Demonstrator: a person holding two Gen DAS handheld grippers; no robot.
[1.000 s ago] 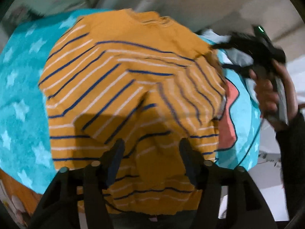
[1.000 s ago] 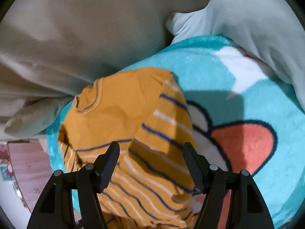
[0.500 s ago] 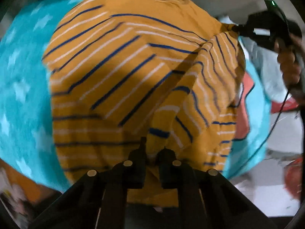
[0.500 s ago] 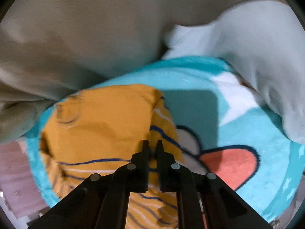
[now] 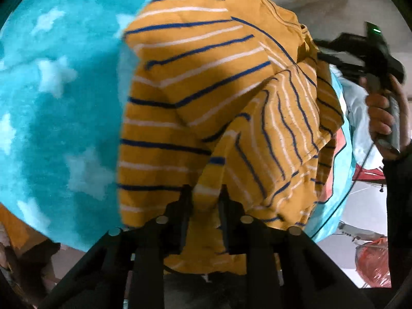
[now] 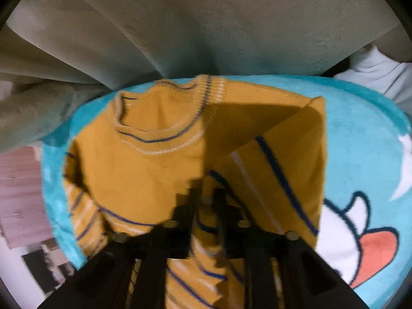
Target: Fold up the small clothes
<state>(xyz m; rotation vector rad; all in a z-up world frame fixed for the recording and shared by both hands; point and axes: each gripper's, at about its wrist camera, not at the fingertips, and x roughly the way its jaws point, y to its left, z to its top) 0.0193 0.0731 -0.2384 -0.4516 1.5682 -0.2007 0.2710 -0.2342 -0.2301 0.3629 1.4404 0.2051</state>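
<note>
A small mustard sweater with blue and white stripes lies on a teal star blanket. My left gripper has a raised fold of its lower part between the fingers, and the jaws are opening. In the right wrist view the sweater shows its round collar at the top. My right gripper has the sweater's right side between its fingers and lifted over the body like a flap; its jaws are opening too. A hand holds the right gripper at the sweater's far right edge.
The teal blanket carries a cartoon face with a red mouth at the right. Beige bedding rises behind the sweater, with a white cloth at the far right. A red net bag lies on the pale floor beyond the blanket's edge.
Both grippers went from wide open to shut on folds of the sweater, then parted slightly. The sweater's right side has been lifted and carried over its body.
</note>
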